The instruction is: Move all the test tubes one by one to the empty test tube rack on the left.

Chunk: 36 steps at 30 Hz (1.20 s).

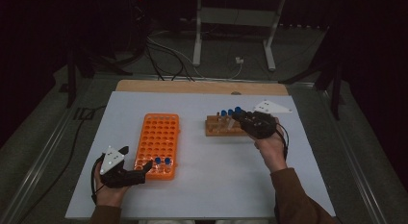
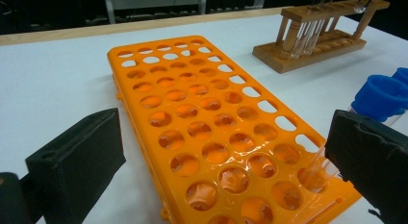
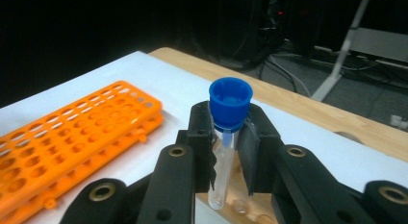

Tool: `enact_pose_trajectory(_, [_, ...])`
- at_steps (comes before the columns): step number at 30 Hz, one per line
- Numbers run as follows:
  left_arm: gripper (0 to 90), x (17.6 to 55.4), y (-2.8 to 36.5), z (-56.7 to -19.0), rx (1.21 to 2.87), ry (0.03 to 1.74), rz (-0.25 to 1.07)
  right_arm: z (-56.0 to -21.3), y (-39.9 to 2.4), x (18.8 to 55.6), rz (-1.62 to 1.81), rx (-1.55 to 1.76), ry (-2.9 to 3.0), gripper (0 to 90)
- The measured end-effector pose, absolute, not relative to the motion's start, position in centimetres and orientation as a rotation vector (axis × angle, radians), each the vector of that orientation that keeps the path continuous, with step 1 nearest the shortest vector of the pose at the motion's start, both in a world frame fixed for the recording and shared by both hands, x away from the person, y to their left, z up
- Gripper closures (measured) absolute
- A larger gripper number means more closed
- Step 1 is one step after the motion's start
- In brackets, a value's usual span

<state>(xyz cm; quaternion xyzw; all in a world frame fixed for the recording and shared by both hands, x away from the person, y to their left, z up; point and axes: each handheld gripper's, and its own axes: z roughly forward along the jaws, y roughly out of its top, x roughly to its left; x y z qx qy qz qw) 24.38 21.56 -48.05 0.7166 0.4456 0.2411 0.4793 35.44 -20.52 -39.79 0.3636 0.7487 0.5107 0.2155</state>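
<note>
A clear test tube [image 3: 224, 161] with a blue cap [image 3: 230, 104] was held upright between the jaws of the right gripper [image 3: 226, 147], which were closed on the tube just below the cap. In the right gripper view the lower end of the tube was seen above the wooden rack [image 3: 240, 205]; whether it was touching the rack could not be told. In the high view the right gripper [image 1: 250, 122] was seen at the right end of the wooden rack [image 1: 219, 126], where other tubes with blue caps [image 1: 230, 112] were standing. The wooden rack was placed on the white table [image 1: 202, 185], toward its far right part. The orange rack [image 1: 159, 140] was lying flat to the left of the wooden rack, apart from it, and two blue-capped tubes [image 1: 162, 162] were standing in its near right corner. The left gripper [image 1: 139, 168] was held at the near end of the orange rack, with its jaws wide open and nothing gripped between them. In the left gripper view the near corner of the orange rack [image 2: 211, 137] was seen between the two open jaws, and a blue-capped tube [image 2: 380, 96] was standing just behind the right jaw.
</note>
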Motion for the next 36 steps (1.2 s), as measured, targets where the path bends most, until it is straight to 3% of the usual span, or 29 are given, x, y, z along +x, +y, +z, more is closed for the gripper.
enact_pose_trajectory(23, [0.8, 25.0, 21.1, -45.8, 1.738, 1.059, 0.684, -40.7, -13.1, 34.7, 1.523, 0.876, 2.25, 77.0])
enact_pose_trajectory(36, [0.8, 27.1, 19.9, -44.5, 1.688, 1.046, 0.643, -40.0, -9.0, 34.3, 1.542, 0.783, 2.328, 76.9])
